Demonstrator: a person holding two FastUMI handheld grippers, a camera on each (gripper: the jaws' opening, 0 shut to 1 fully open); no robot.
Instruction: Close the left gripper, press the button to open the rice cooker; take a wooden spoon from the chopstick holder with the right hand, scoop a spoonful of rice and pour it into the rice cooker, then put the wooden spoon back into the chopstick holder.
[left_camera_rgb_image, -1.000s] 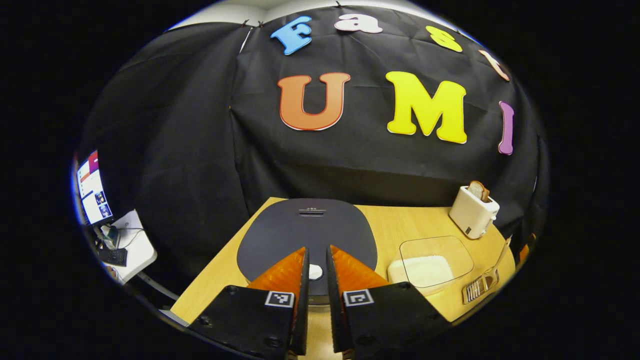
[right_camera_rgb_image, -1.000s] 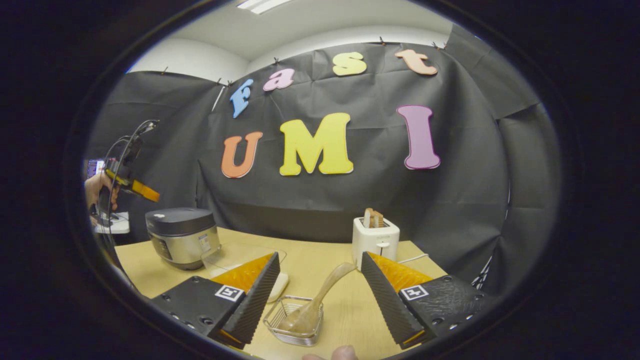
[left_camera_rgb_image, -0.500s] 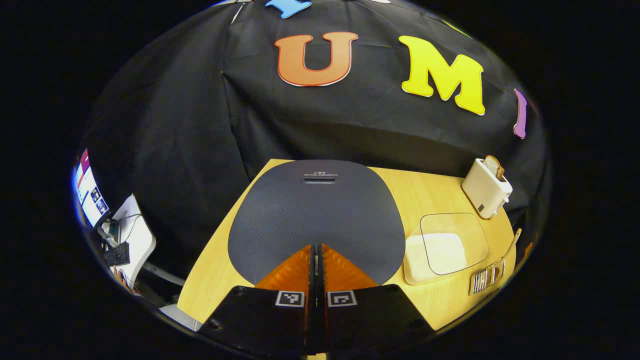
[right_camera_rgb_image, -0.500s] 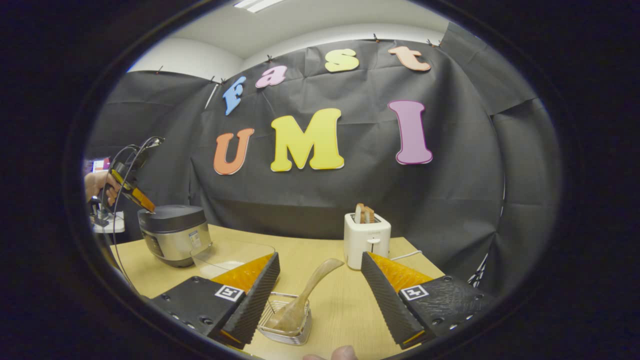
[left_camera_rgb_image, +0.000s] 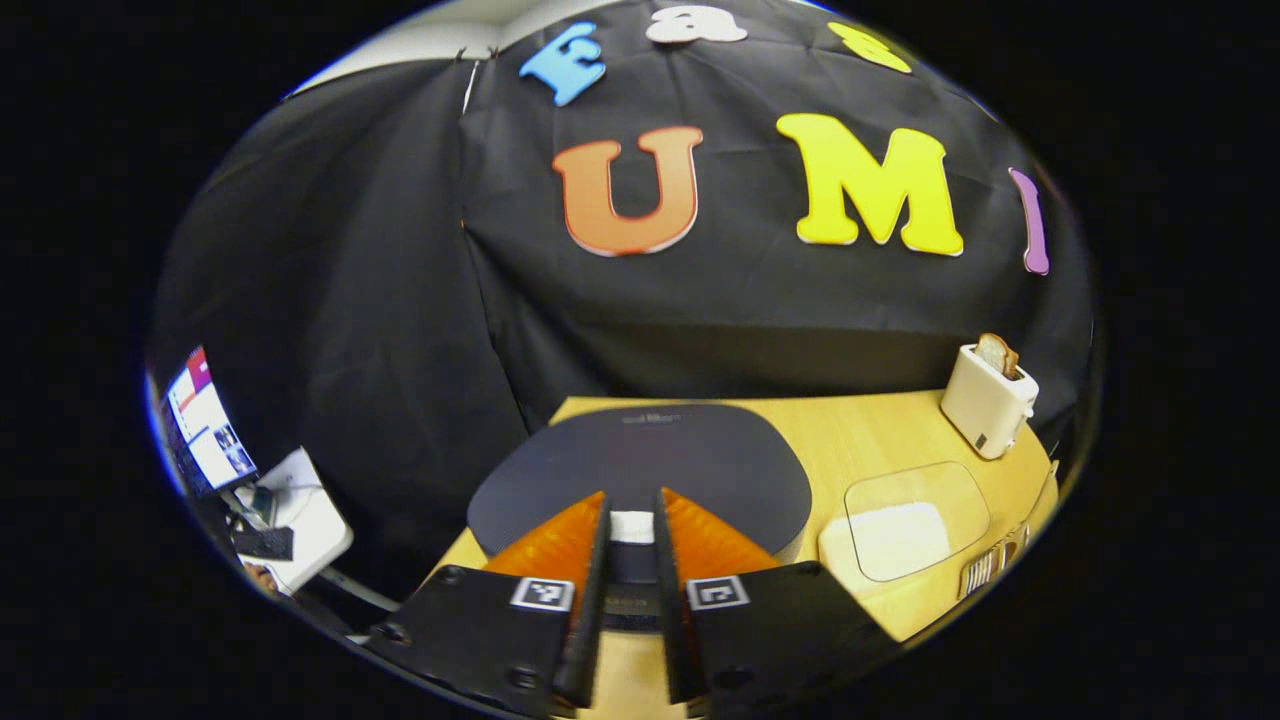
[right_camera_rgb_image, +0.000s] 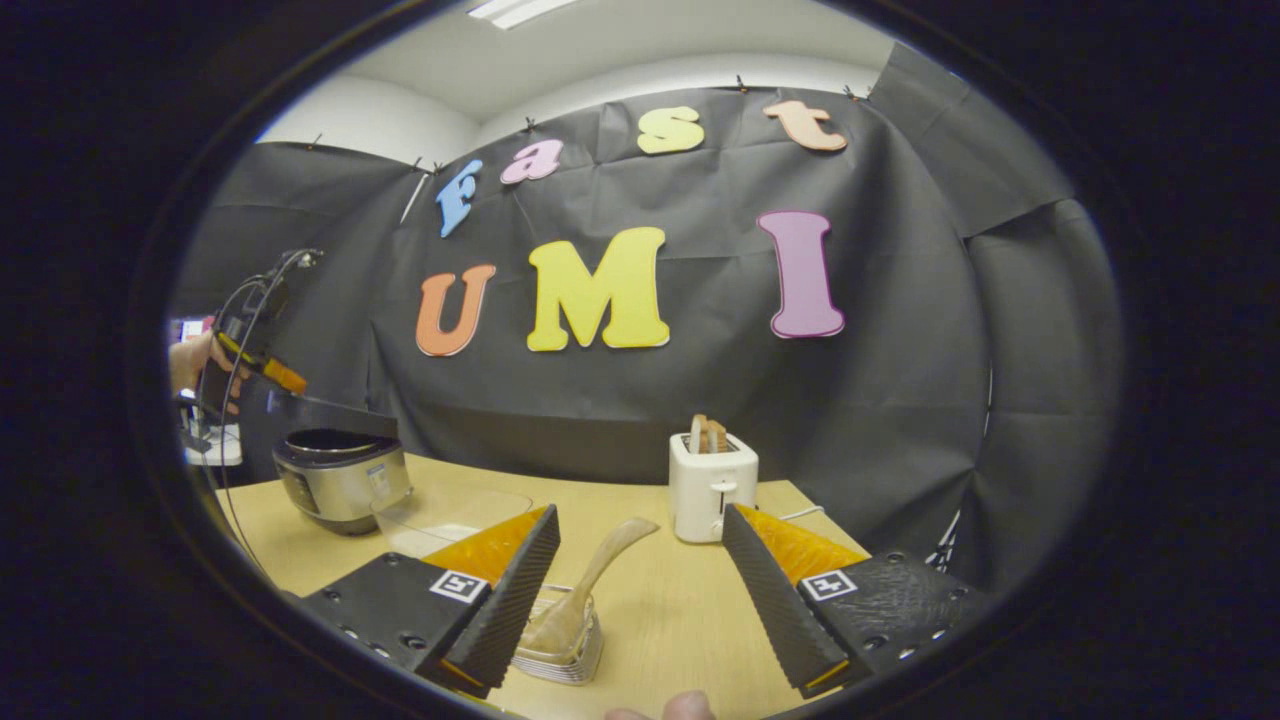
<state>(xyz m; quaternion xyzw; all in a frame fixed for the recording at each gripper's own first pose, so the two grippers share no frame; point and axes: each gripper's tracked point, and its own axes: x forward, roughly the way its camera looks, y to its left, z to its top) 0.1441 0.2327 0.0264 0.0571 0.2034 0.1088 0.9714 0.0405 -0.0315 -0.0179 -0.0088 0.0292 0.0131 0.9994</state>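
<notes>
Rice cooker (right_camera_rgb_image: 343, 478): stands on the wooden table (right_camera_rgb_image: 660, 620) at 9 o'clock in the right gripper view, lid (right_camera_rgb_image: 325, 413) tilted partly up, dark inner rim showing beneath; contents cannot be told. In the left gripper view the lid's dark top (left_camera_rgb_image: 640, 470) lies just ahead at 6 o'clock, a white button (left_camera_rgb_image: 631, 526) at its near edge. Left gripper (left_camera_rgb_image: 630, 520): fingers nearly together with a narrow gap, holding nothing, the button seen through the gap; whether the tips touch it cannot be told. In the right gripper view this gripper (right_camera_rgb_image: 268, 368) hangs just above the raised lid, held by a hand (right_camera_rgb_image: 195, 362). Clear container (left_camera_rgb_image: 905, 520): at 4 o'clock in the left gripper view, just right of the cooker, a layer of white rice (left_camera_rgb_image: 895, 522) in it; in the right gripper view it (right_camera_rgb_image: 450, 505) sits between cooker and near finger. Chopstick holder (right_camera_rgb_image: 565, 650): a wire rack at 6 o'clock in the right gripper view, holding a wooden spoon (right_camera_rgb_image: 585, 590) that leans up toward 1 o'clock, its handle end clear of the rack. In the left gripper view the rack (left_camera_rgb_image: 990, 568) shows at the 4 o'clock edge. Right gripper (right_camera_rgb_image: 640, 560): fingers spread wide, holding nothing, the spoon between them nearer the left-hand finger, not touched. Toaster (right_camera_rgb_image: 712, 485): white, beyond the spoon toward 12 o'clock, bread slices (right_camera_rgb_image: 706, 434) upright in its slots; in the left gripper view it (left_camera_rgb_image: 988, 402) stands at 3 o'clock. Side desk (left_camera_rgb_image: 300, 505): at 8 o'clock in the left gripper view, with a lit screen (left_camera_rgb_image: 210, 425).
</notes>
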